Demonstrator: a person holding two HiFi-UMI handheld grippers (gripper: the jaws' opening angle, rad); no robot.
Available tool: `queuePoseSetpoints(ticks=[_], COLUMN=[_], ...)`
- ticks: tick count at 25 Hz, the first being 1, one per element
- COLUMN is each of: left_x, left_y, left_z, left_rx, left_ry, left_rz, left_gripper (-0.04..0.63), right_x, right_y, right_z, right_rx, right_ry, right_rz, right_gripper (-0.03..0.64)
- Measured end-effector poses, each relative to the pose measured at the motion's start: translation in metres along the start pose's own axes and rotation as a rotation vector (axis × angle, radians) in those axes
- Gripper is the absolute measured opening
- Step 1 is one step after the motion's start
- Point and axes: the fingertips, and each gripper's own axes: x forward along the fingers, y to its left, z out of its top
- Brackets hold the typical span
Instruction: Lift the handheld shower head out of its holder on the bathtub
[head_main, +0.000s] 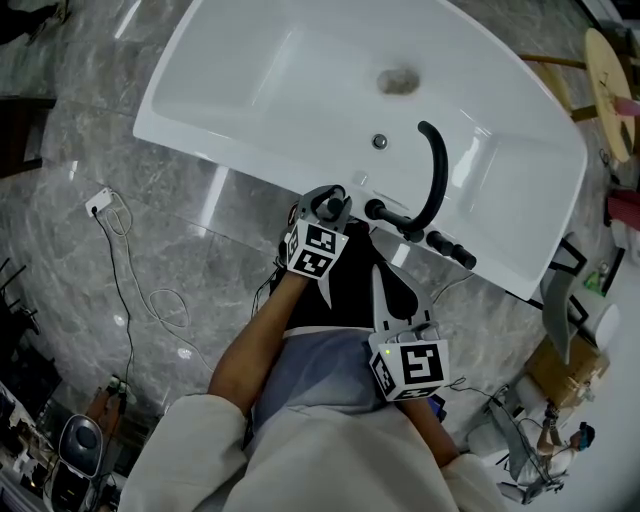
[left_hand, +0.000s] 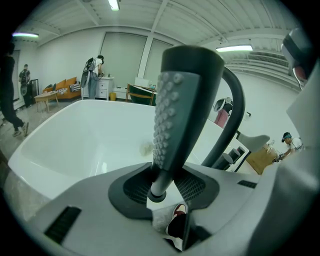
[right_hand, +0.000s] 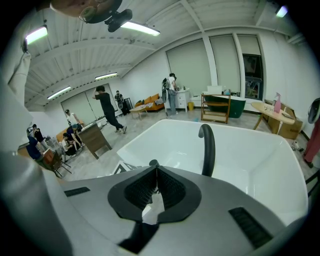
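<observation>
The grey handheld shower head (left_hand: 182, 105), its face covered in nubs, stands upright between the jaws of my left gripper (left_hand: 159, 189). The pads press on its thin neck, and its ringed lower end shows just under them. From above, the left gripper (head_main: 330, 207) sits at the near rim of the white bathtub (head_main: 250, 150), just left of the black arched faucet (head_main: 435, 170). My right gripper (head_main: 380, 275) hangs back over the person's lap, short of the tub. Its jaws meet at the tips with nothing in them (right_hand: 156, 172).
Black knobs (head_main: 450, 247) line the rim right of the faucet. A white plug and cable (head_main: 100, 203) lie on the marble floor at left. A cardboard box (head_main: 565, 370) and stands crowd the right. People stand far off in the room.
</observation>
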Motion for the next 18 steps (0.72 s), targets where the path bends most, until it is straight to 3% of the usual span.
queuePoseSetpoints(ticks=[18], left_x=[-0.031], left_y=[0.005], left_z=[0.002], left_rx=[-0.013], left_ry=[0.005], left_rz=[-0.002], left_gripper=[0.138], right_x=[0.000], right_y=[0.009], right_z=[0.011], right_rx=[-0.003], right_ry=[-0.039], right_rz=[0.008], right_gripper=[0.018])
